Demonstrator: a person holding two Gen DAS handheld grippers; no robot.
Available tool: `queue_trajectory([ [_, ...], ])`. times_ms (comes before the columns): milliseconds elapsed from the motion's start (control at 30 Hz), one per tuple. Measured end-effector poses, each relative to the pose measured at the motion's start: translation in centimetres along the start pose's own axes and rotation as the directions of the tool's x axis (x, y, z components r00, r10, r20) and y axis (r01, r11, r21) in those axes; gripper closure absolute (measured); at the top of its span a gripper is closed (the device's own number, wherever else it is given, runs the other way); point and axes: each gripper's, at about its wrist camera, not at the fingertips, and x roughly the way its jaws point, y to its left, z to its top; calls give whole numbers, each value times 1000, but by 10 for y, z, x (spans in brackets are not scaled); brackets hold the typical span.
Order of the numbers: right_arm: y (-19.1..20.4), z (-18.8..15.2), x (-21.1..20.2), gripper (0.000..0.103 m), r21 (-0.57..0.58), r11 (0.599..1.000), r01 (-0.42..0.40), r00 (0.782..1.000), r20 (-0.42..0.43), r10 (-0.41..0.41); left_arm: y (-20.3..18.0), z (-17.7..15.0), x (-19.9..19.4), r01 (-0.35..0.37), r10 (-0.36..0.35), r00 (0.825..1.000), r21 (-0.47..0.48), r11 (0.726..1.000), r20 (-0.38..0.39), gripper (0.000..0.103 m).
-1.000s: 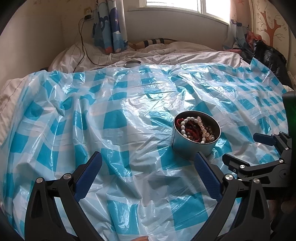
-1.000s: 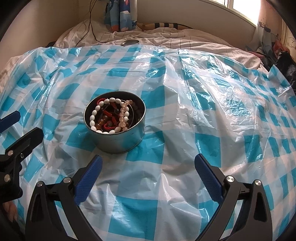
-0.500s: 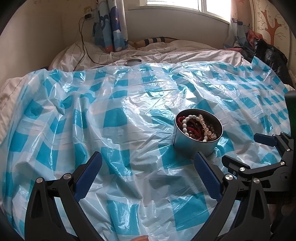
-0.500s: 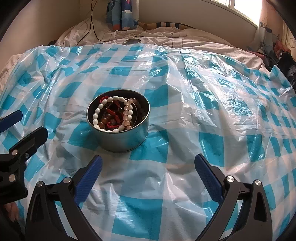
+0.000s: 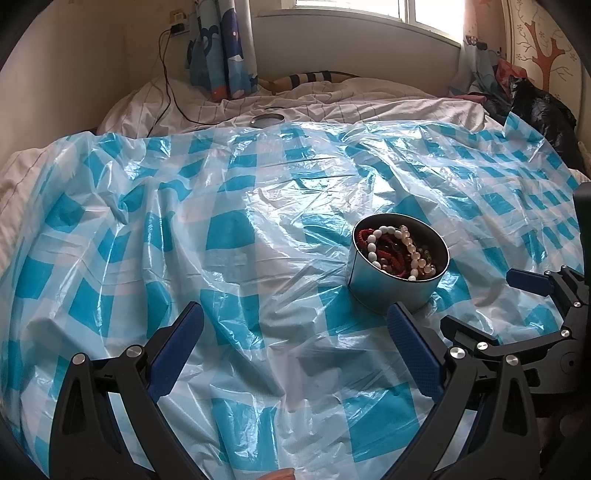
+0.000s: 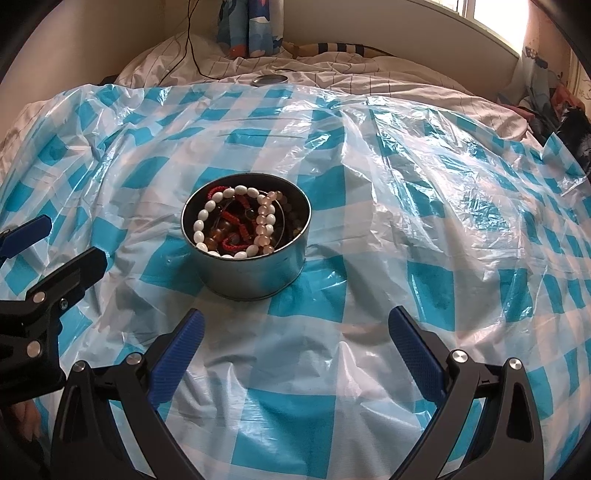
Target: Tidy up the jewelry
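One round metal tin (image 6: 248, 258) on the blue-checked plastic sheet (image 6: 388, 221), at 11 o'clock from the right gripper (image 6: 295, 343); inside, one white bead bracelet (image 6: 207, 229), one pink bead bracelet (image 6: 266, 221), red cord strands; one tin lid (image 6: 270, 79) at 12 o'clock; left gripper (image 5: 295, 343) and right both spread wide, holding nothing.

Daylight enters from the window (image 5: 388, 14) at the far wall, blown out to white in both views. The scene is bright and evenly lit. Glare patches streak the crinkled plastic sheet (image 5: 258, 206), strongest right of center in the right wrist view. A soft shadow falls beside the tin (image 6: 245, 236) and under the 2 near gripper fingers (image 6: 177, 350). Strong fisheye bending curves the far wall; dark vignette fills the corners. Focus is sharp at center, slightly soft toward the edges.
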Motion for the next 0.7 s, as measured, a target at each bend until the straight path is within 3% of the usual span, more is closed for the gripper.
queue_trajectory([
  [700,4,-2,6,7,-12,1000,-9,1000,-17,9,2,-4,4,-1,1,1000,-2,1000,-6,8],
])
